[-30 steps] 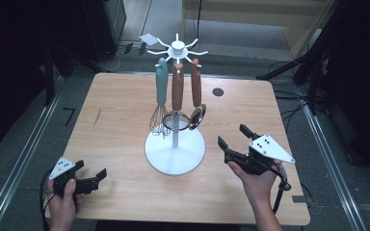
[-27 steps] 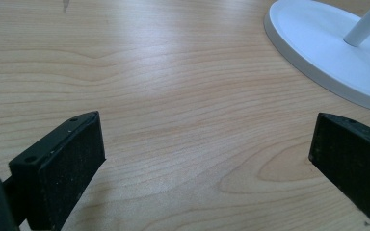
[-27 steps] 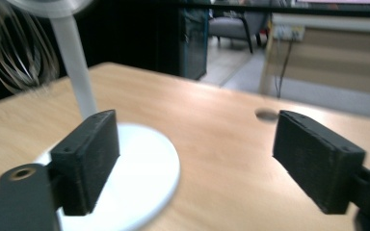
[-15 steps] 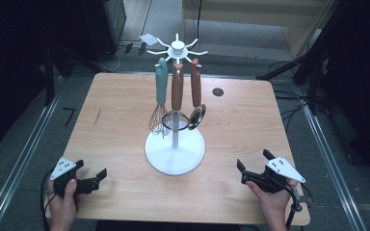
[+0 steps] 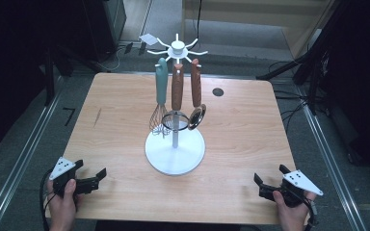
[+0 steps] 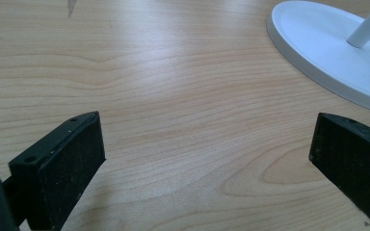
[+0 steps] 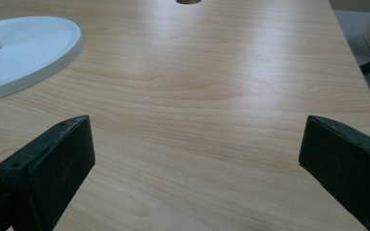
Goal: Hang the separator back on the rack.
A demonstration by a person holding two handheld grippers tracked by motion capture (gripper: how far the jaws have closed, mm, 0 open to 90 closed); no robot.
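Both grippers empty, jaws apart: utensil rack (image 5: 175, 149) sits ahead-right of left gripper (image 5: 92, 182), ahead-left of right gripper (image 5: 264, 186); handles hang vertical.

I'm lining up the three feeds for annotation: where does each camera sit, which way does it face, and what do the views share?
High view: above the near table edge, looking forward and down on the utensil stand; both hands show, holding the left gripper and right gripper.
Left gripper view: low over the table, facing along its open jaws.
Right gripper view: likewise, jaws open.
All three share the stand's white base.
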